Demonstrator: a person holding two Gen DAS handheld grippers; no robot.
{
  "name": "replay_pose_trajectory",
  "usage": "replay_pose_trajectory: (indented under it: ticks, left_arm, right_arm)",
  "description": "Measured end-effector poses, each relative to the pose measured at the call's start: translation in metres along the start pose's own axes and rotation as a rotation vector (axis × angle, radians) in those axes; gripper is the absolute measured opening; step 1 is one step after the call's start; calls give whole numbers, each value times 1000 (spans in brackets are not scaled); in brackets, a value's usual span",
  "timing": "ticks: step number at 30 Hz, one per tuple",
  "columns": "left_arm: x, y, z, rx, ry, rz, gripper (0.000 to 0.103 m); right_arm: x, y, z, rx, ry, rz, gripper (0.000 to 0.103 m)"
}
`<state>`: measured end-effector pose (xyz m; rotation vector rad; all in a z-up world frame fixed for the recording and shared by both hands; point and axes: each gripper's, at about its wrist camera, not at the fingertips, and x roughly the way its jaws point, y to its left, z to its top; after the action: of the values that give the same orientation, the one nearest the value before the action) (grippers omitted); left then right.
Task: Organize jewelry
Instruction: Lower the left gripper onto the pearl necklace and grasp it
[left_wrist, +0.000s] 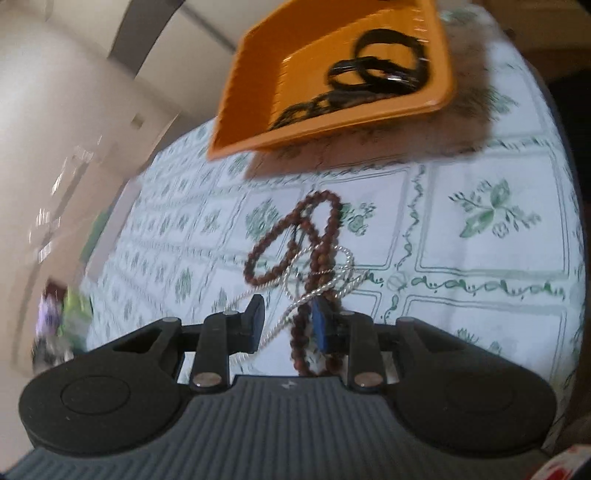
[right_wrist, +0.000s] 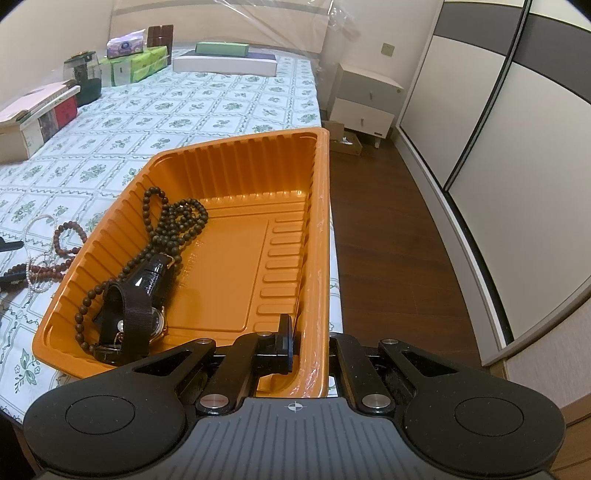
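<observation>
A brown bead necklace (left_wrist: 317, 236) and a silver chain (left_wrist: 325, 280) lie tangled on the floral tablecloth (left_wrist: 480, 229). My left gripper (left_wrist: 288, 314) is open just over them. The chain and a bead strand run between its fingers, and the beads lie close to the blue pad (left_wrist: 320, 325). In the right wrist view the same beads (right_wrist: 64, 240) lie left of the orange tray (right_wrist: 229, 266). My right gripper (right_wrist: 310, 347) is shut on the tray's near right wall. The tray holds a dark bead necklace (right_wrist: 173, 221) and black-strap watches (right_wrist: 136, 306).
Books (right_wrist: 37, 114), a glass jar (right_wrist: 83, 74), green tissue packs (right_wrist: 136, 66) and flat boxes (right_wrist: 225, 62) stand at the table's far end. The tray sits along the table's right edge, with wood floor (right_wrist: 388, 240), a white nightstand (right_wrist: 365, 107) and wardrobe doors beyond.
</observation>
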<state>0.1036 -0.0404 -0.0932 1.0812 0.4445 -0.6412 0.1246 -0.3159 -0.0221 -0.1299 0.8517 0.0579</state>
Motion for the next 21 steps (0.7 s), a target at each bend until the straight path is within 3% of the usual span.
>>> replay_pose_trajectory:
  ticks: [4,11,18,21]
  left_arm:
    - [2,-6,-1,133,-45,-18,25]
    - [12,-5,-4,275,-53,-34,24]
    - [21,-5,-1,310,-41,-73,7]
    - [20,-5,-1,280,-38,-76,3]
  right_arm:
    - [0,-1,0,0,0,-1,4]
    - [0,-1,0,2,0,-1,4]
    - [0,-2,0,4,3,-3,4]
    - [0,-3,-1,5,3,-2,4]
